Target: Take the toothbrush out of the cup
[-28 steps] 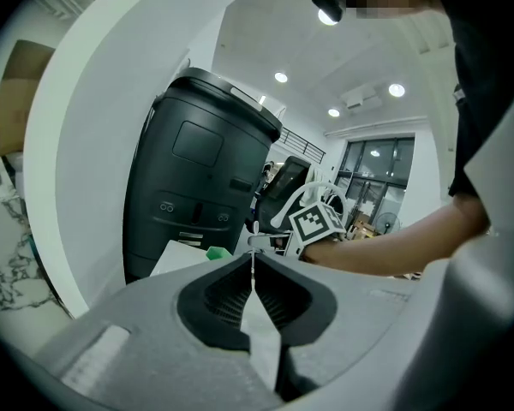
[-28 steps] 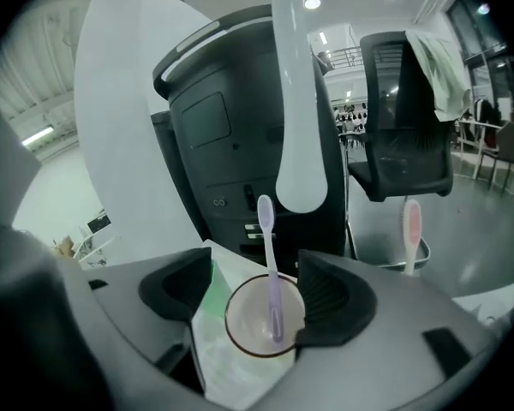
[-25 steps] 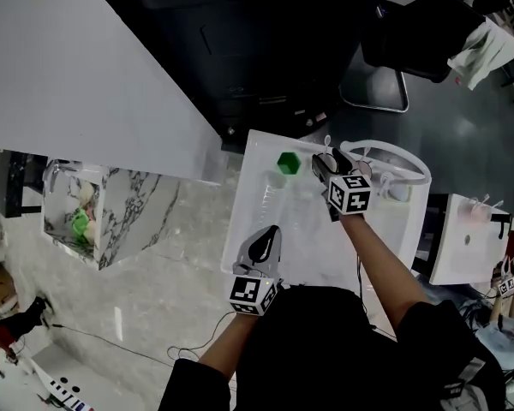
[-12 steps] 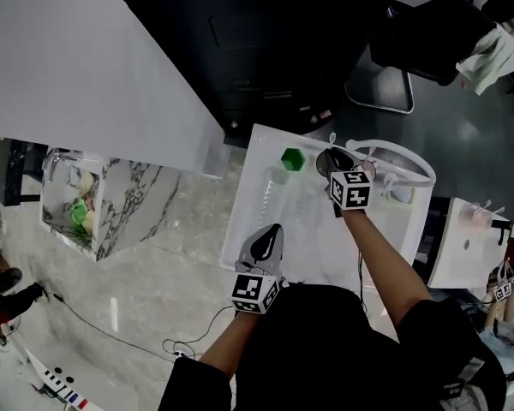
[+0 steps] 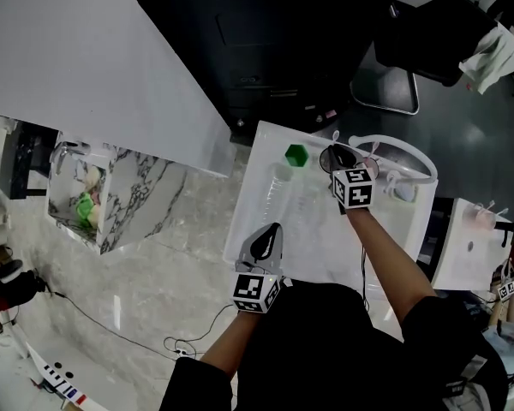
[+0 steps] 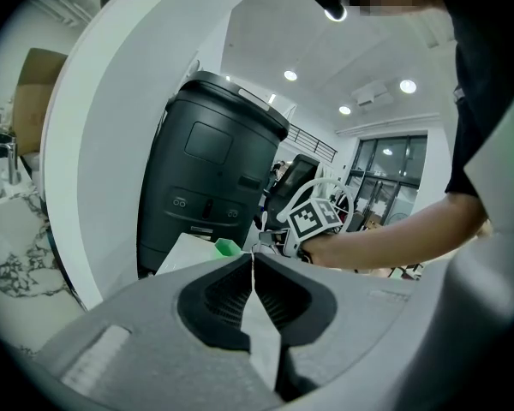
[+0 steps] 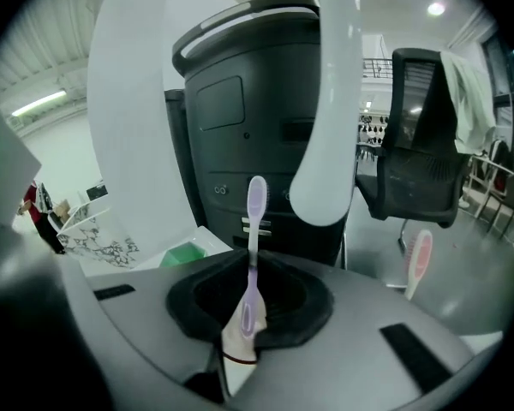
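My left gripper (image 6: 254,259) sits shut and empty near the front edge of the table (image 5: 259,161); this step needs nothing from it. Right of the green block (image 5: 296,154), my right gripper (image 7: 250,272) has just been closing on the purple toothbrush (image 7: 255,217), which stands upright between its jaws. I should hold that pinch firm and lift straight up, out of the cup hidden below.

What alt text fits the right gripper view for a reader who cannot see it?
The right gripper, its jaws having just been closing, clamps a purple toothbrush standing upright, head up. A pink toothbrush shows at right; a dark bin and black chair stand behind.
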A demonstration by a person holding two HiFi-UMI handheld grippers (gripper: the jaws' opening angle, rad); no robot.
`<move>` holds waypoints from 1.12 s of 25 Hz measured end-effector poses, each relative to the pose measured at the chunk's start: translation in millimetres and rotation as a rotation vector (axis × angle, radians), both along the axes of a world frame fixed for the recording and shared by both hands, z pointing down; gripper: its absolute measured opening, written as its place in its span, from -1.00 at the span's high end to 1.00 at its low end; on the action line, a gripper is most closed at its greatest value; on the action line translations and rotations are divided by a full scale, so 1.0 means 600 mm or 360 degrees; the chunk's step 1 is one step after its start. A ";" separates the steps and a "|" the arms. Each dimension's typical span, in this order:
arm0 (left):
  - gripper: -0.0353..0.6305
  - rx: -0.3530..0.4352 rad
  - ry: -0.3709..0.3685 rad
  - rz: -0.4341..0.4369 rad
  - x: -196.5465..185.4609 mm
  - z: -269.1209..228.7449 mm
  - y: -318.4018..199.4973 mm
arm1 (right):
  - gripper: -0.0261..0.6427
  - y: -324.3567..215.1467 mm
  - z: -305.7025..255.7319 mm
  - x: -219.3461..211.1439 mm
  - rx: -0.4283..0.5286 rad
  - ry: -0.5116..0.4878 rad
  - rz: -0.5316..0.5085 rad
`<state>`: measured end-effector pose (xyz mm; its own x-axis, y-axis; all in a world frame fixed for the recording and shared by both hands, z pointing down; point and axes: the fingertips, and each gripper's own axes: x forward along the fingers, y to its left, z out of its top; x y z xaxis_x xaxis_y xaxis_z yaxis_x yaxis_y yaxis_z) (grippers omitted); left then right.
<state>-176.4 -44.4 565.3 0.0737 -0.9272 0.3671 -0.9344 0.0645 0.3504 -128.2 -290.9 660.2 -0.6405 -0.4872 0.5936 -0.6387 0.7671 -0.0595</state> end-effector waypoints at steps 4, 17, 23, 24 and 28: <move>0.82 0.0033 -0.0010 0.0033 0.017 -0.012 0.001 | 0.83 0.016 -0.036 -0.007 0.0095 -0.0023 -0.0060; 0.82 0.0121 -0.0104 0.0064 0.062 -0.064 0.010 | 0.83 0.093 -0.194 0.040 0.0265 -0.0259 -0.0091; 0.82 0.0149 -0.0157 0.0012 0.071 -0.080 0.006 | 0.83 0.134 -0.277 0.107 0.0283 -0.0436 -0.0088; 0.82 0.0151 -0.0167 -0.0003 0.072 -0.082 0.003 | 0.83 0.140 -0.287 0.119 0.0282 -0.0466 -0.0088; 0.82 0.0159 -0.0197 -0.0057 0.078 -0.084 0.000 | 0.83 0.176 -0.286 0.166 0.0218 -0.0548 -0.0096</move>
<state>-129.3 -44.7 514.6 -0.0001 -0.9608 0.2771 -0.9686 0.0689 0.2388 -28.5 -185.5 488.7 -0.8212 -0.5027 0.2702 -0.5527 0.8185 -0.1570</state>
